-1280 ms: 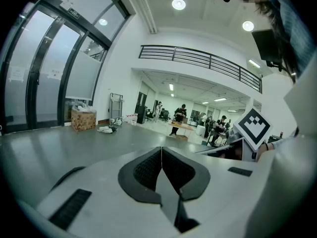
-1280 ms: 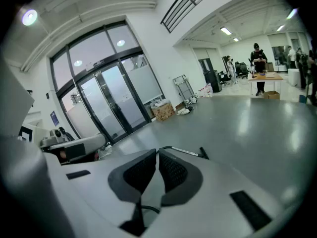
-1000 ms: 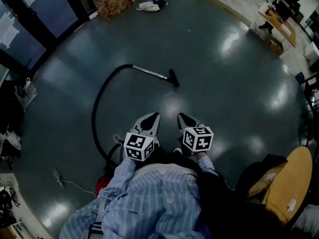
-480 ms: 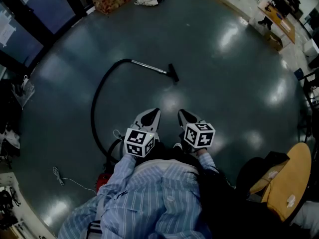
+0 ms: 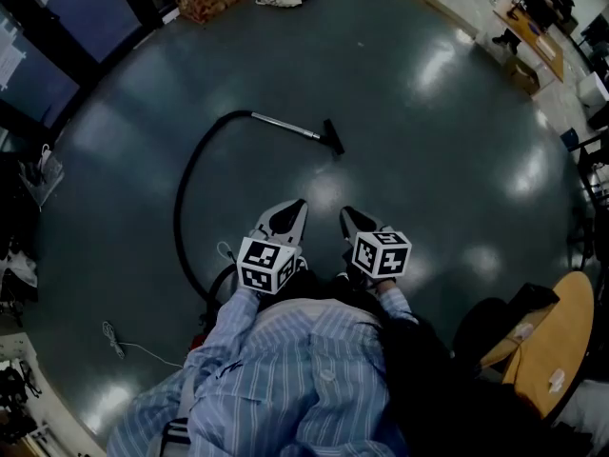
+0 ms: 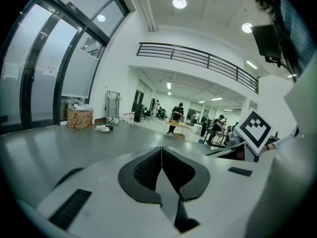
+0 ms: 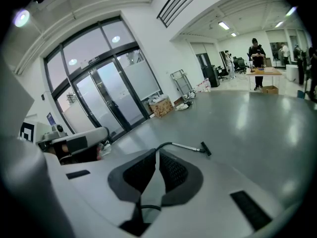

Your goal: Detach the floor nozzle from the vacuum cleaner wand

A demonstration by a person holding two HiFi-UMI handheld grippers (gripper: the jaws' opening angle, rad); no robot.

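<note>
Black floor nozzle [image 5: 332,137], fitted on the end of a slim silver metal wand [image 5: 285,129], flat on the dark glossy floor [image 5: 447,160], well ahead of both claws and apart from them. Left claw [image 5: 299,205] and right claw [image 5: 345,211] clenched on nothing, side by side, pointing forward and slightly down. Wand's long axis slanting across the head view: curved black hose [image 5: 183,208] end to the left, nozzle end to the right. Nozzle roughly midway ahead of the two claws, shaft on the left claw's side; probably left for the shaft, right for the nozzle
</note>
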